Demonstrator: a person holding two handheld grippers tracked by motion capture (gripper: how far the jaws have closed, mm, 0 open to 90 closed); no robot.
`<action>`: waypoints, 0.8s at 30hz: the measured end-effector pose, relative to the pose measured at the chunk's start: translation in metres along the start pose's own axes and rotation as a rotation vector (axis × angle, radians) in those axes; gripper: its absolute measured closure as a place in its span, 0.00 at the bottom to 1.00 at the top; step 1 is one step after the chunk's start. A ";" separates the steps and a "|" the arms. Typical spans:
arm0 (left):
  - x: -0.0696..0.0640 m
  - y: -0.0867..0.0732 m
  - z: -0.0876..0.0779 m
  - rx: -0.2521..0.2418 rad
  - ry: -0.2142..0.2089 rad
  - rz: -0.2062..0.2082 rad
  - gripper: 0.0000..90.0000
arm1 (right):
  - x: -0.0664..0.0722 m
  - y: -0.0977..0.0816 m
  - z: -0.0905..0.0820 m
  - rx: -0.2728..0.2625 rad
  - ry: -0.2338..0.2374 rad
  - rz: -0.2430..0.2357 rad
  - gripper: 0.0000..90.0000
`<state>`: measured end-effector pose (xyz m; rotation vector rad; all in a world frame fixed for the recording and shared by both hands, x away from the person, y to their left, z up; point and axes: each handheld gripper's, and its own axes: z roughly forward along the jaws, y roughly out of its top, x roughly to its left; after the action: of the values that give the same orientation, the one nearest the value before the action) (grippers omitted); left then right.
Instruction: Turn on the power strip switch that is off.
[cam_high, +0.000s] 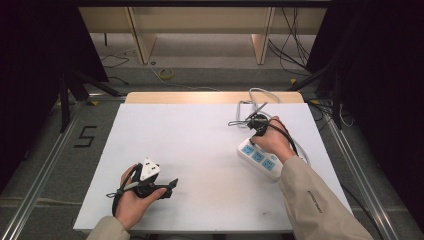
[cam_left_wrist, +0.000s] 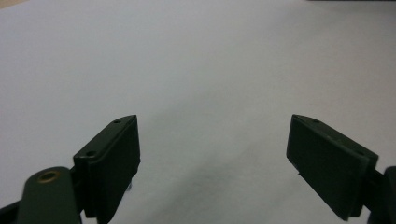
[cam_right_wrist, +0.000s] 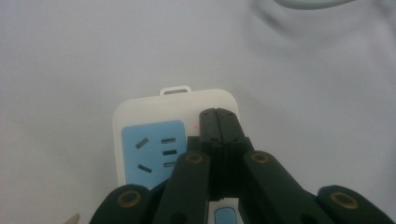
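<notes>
Matte white table (cam_high: 200, 150) bears rounded plastic power strip (cam_right_wrist: 159, 140) under closed right claw (cam_right_wrist: 218, 122).

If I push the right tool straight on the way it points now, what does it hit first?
Most likely the power strip. The right tool, jaws shut, already sits over the strip's top face near its end, beside a small red light. Whether it already touches is unclear; beyond the strip lies the white table.

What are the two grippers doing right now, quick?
Left gripper: open, holding nothing, over the bare table.
Right gripper: shut, empty, tips over the power strip.
</notes>
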<state>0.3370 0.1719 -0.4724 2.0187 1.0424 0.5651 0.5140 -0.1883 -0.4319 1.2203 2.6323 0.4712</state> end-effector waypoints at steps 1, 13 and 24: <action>0.000 0.000 0.000 0.000 0.000 0.000 0.19 | 0.000 0.000 0.000 0.000 0.000 0.000 1.00; 0.000 0.000 0.000 0.003 -0.001 0.005 0.19 | 0.001 0.000 0.001 0.006 -0.006 -0.005 1.00; 0.000 0.000 -0.001 -0.002 0.001 0.000 0.19 | 0.000 -0.001 0.001 -0.007 -0.003 -0.007 1.00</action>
<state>0.3367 0.1723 -0.4722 2.0171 1.0423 0.5666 0.5131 -0.1885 -0.4331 1.2085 2.6292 0.4757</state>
